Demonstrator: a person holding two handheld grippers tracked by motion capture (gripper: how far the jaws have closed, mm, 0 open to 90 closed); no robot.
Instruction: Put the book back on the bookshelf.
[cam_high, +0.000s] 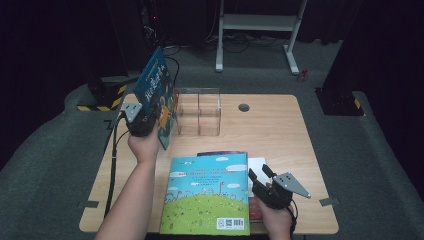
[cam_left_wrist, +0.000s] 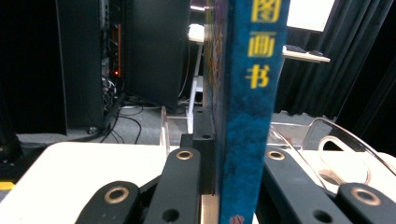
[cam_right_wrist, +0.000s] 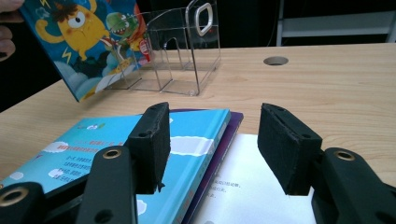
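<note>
The blue picture book (cam_high: 159, 95) looks like a thin, stiff hardback: light enough for one gripper, rigid enough not to sag, but with a glossy cover that may slide between the pads. The left gripper (cam_high: 141, 121) has its jaws clamped on the book's lower edge near the spine; in the left gripper view the blue spine (cam_left_wrist: 247, 116) with yellow characters stands upright between the black jaws. A hold low and close to the spine seems the safest place, since the boards are firmest there and the pages cannot fan open.

The book is held above the table's far left part, tilted, just beside the clear acrylic rack (cam_high: 198, 112), which stands on the table (cam_high: 280, 130). Its cover shows a yellow monster and a green dinosaur (cam_right_wrist: 88, 37) on deep blue.

The right gripper (cam_high: 264, 176) hovers with jaws wide apart and empty, over the near right of the table, above a stack whose top book (cam_high: 207, 195) shows sky, clouds and a green hill.
</note>
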